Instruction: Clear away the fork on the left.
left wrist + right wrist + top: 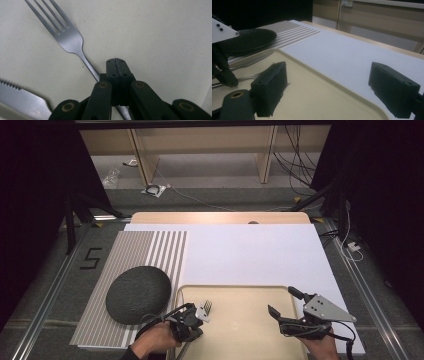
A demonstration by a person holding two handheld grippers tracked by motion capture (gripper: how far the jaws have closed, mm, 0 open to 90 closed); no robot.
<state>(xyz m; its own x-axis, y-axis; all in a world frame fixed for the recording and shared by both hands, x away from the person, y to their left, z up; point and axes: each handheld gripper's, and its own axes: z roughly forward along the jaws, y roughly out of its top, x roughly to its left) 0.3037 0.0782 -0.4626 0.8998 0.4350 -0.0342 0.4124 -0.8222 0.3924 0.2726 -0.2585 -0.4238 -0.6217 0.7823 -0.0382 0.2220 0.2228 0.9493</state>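
One fork (67,37), one knife (22,100) on tray (235,292); left claw (115,66) clamped on fork handle, right claw (281,302) apart

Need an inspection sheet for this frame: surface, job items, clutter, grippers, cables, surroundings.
Surface: white sheet over a wooden table; striped placemat at left; cream tray at the near edge.
Job's things: fork lies on the tray with its handle under the left gripper's jaws; knife beside it, serrated edge visible.
Clutter: dark round plate on the placemat.
Grippers: left gripper has its jaws shut, tips together over the fork handle; whether they pinch it cannot be told. Right gripper open, empty, above the tray.
Cables: black bundle at back right, white lead across the floor.
Surroundings: wooden shelving behind, dark curtains at the sides, a "5" mark on the floor.
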